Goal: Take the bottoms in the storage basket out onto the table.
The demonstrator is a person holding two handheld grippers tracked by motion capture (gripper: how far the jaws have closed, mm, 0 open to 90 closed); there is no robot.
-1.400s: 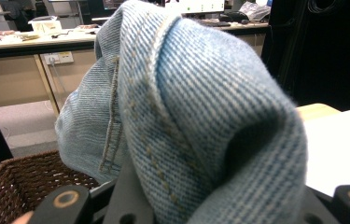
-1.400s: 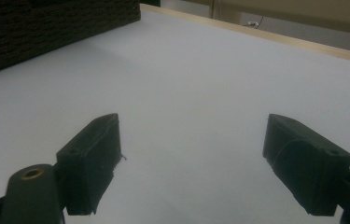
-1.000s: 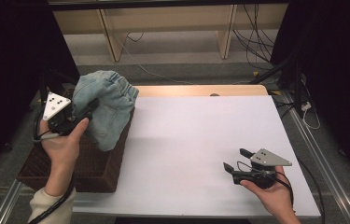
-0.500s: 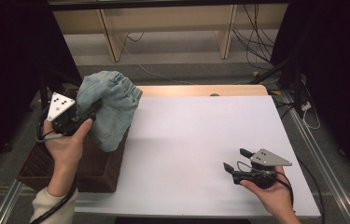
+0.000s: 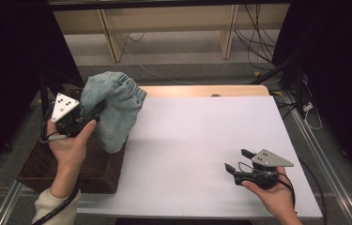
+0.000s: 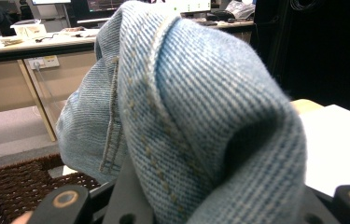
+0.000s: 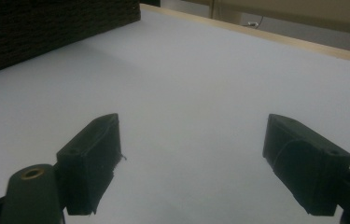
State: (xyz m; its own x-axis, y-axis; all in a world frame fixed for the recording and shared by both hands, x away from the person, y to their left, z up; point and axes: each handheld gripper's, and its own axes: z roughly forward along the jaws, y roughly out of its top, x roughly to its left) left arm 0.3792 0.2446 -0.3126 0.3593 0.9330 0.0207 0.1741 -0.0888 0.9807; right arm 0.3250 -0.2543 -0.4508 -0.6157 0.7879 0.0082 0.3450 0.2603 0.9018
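Observation:
A bunched pair of light blue jeans [image 5: 112,105] hangs above the dark wicker basket [image 5: 47,168] at the table's left edge. My left gripper [image 5: 89,117] is shut on the jeans and holds them up off the basket. In the left gripper view the denim [image 6: 200,116] drapes over the jaws and hides them, with the basket's rim [image 6: 9,179] below. My right gripper [image 5: 239,160] rests low over the white table [image 5: 202,126] near its front right, open and holding nothing. Its fingers [image 7: 93,158] stand wide apart in the right gripper view.
A wooden strip [image 5: 202,90] runs along the table's far edge. Beyond it are a shelf frame [image 5: 112,37] and cables [image 5: 253,42] on the floor. Metal rails [image 5: 324,159] run along the table's right and left sides. The basket's side [image 7: 46,32] looms in the right gripper view.
My left gripper has lifted the jeans higher out of the basket and carried them slightly to the right. The right gripper has stayed still.

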